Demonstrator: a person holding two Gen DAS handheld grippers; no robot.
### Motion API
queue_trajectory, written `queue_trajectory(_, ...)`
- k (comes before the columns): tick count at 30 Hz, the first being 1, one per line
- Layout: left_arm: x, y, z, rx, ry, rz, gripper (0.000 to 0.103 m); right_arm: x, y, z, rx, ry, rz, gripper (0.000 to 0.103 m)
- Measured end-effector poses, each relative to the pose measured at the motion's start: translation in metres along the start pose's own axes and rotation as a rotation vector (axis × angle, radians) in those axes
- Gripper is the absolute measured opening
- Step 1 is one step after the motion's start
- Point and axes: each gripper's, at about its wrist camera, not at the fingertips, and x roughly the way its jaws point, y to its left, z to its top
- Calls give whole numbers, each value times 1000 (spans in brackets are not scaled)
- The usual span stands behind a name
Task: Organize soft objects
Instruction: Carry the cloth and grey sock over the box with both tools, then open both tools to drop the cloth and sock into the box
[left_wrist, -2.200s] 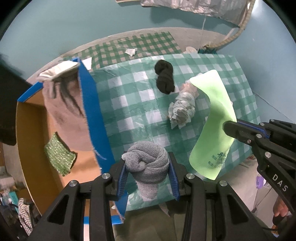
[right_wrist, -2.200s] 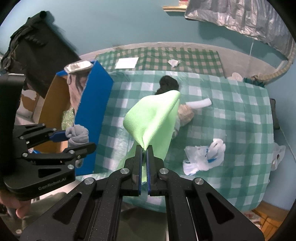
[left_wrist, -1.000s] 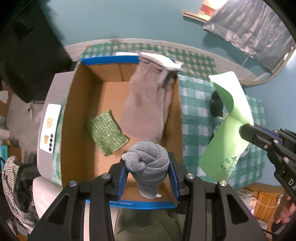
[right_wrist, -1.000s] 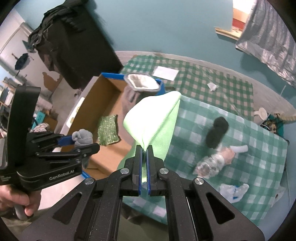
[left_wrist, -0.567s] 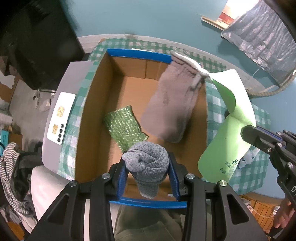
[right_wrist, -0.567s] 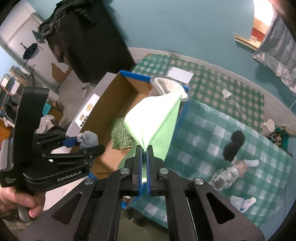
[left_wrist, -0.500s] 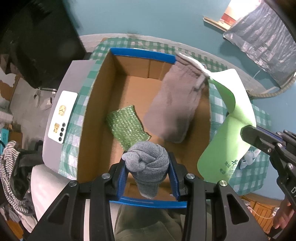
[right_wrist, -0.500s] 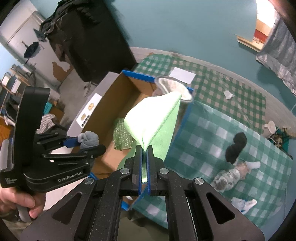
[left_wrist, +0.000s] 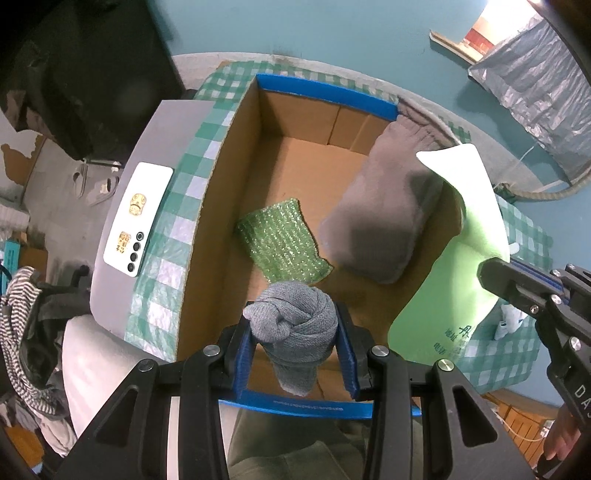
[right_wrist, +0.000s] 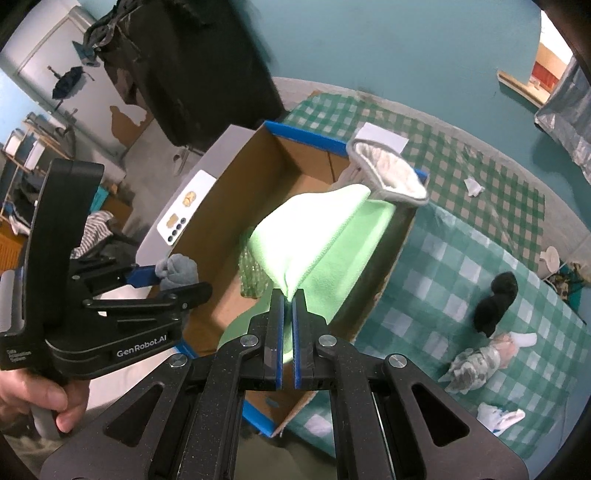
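Your left tool (left_wrist: 295, 334) pointed down over the cardboard box (left_wrist: 207, 229), its pads clamped on a rolled grey sock (left_wrist: 293, 325) that hung above the near end of the box floor; your right tool (right_wrist: 287, 310) was pinched tight on a light green cloth (right_wrist: 317, 251), which draped over the box's right wall; inside the box lay a green sparkly pad (left_wrist: 282, 242) and, just beside it, a grey sock (left_wrist: 384, 221) leaning up to the far right corner; on the checked cover of the bench (right_wrist: 461, 266) a black sock (right_wrist: 495, 308) and a mottled bundle (right_wrist: 476, 365) lay near each other, well apart from the box; a white phone (left_wrist: 138, 218) rested left of the box.
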Motion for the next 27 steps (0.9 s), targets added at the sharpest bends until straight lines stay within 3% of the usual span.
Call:
queue_trajectory(9, 14, 0, 0, 16, 50, 16, 42, 10, 2, 1, 7, 28, -17, 8)
queue_trajectory(12, 13, 0, 2, 19, 50, 24, 43, 12, 1, 2, 8, 33, -36, 18)
queue_trajectory(14, 12, 0, 3, 18, 50, 23, 48, 14, 0, 2, 13, 38, -47, 35)
queue_trajectory(16, 11, 1, 3, 12, 49, 21, 54, 15, -1, 1, 12, 40, -48, 37)
queue_trajectory(24, 4, -4, 1, 14, 34, -4, 57, 15, -8, 1, 38, 41, -60, 49)
queue_trajectory(27, 3, -8, 1, 25, 36, 0, 63, 15, -10, 0, 42, 39, -66, 53)
